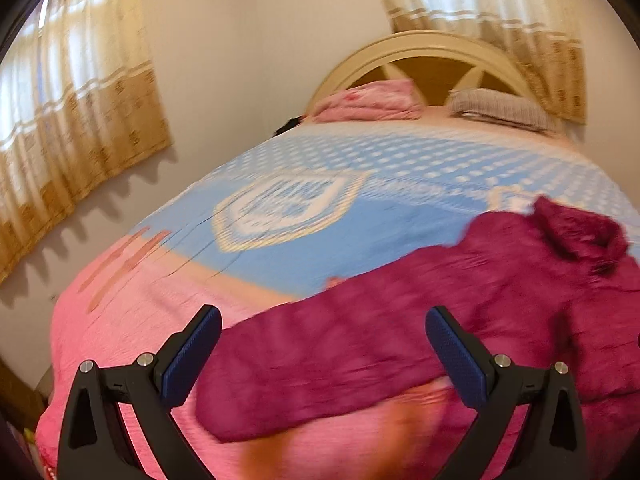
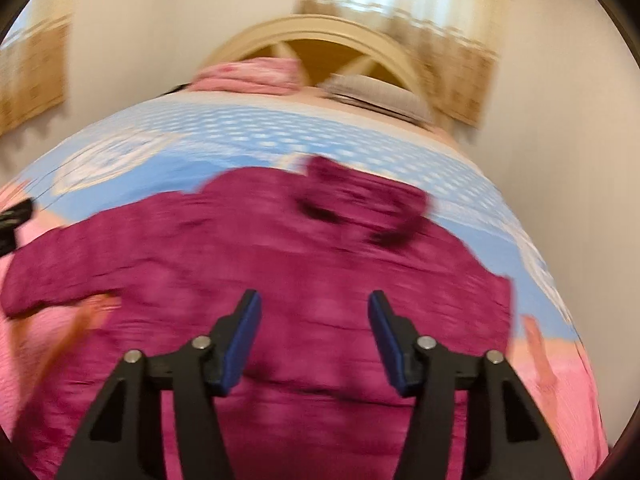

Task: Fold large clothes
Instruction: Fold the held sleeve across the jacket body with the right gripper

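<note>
A large magenta garment [image 1: 460, 304] lies spread on the bed, collar toward the headboard, one sleeve stretching to the left. In the right wrist view the garment [image 2: 304, 264] fills the middle, its collar at the far side. My left gripper [image 1: 324, 316] is open and empty, hovering over the left sleeve. My right gripper [image 2: 314, 300] is open and empty, above the garment's body. The left gripper shows as a dark shape at the left edge of the right wrist view [image 2: 14, 220]. Both views are blurred by motion.
The bed cover [image 1: 280, 208] is blue with white dots and pink near the foot. A pink folded blanket [image 1: 368, 102] and a grey pillow [image 1: 500, 110] lie by the cream headboard [image 1: 424, 46]. Curtains [image 1: 76, 120] hang on the walls beside the bed.
</note>
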Demonstrator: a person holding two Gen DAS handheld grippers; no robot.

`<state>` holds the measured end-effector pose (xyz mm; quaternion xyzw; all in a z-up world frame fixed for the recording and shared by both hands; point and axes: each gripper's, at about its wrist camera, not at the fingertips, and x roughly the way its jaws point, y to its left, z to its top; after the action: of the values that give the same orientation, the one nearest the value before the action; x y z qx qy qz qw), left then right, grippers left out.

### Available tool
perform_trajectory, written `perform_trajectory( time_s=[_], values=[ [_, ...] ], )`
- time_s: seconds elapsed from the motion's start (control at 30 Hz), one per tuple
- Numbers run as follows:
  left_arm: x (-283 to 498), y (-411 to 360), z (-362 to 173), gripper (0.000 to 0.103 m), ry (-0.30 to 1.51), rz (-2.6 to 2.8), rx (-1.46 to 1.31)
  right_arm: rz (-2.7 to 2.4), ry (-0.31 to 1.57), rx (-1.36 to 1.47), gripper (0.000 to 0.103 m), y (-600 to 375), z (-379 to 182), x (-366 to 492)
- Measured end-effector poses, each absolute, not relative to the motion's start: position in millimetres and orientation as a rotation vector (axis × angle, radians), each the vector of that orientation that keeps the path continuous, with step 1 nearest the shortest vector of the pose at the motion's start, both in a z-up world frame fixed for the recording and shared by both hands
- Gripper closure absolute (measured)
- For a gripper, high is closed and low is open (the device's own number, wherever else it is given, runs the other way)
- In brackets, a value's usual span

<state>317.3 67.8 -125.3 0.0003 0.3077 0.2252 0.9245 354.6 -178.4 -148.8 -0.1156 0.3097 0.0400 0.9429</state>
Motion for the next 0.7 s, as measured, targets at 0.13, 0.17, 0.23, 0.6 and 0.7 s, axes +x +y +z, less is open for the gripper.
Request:
perform_trajectory(
  time_s=[0.13, 0.17, 0.23, 0.6, 0.7],
  values=[
    [340, 9, -116, 0.001, 0.591, 0.413, 0.041, -0.068, 0.655, -0.122, 0.049, -256, -153, 375],
    [348, -6, -119, 0.001, 0.589, 0.403, 0.052, -0.100, 0.661, -0.089, 0.049, -275, -155, 382],
    [365, -34, -130, 0.001, 0.598, 0.395, 0.086, -0.141, 0.676, -0.047, 0.049, -301, -163, 396],
    [440, -66, -237, 0.001, 0.782, 0.484, 0.216, -0.147, 0.799, 0.035, 0.049, -355, -233, 438],
    [438, -53, -238, 0.001, 0.794, 0.469, 0.143, -0.146, 0.802, 0.031, 0.048, -355, -235, 438]
  ],
)
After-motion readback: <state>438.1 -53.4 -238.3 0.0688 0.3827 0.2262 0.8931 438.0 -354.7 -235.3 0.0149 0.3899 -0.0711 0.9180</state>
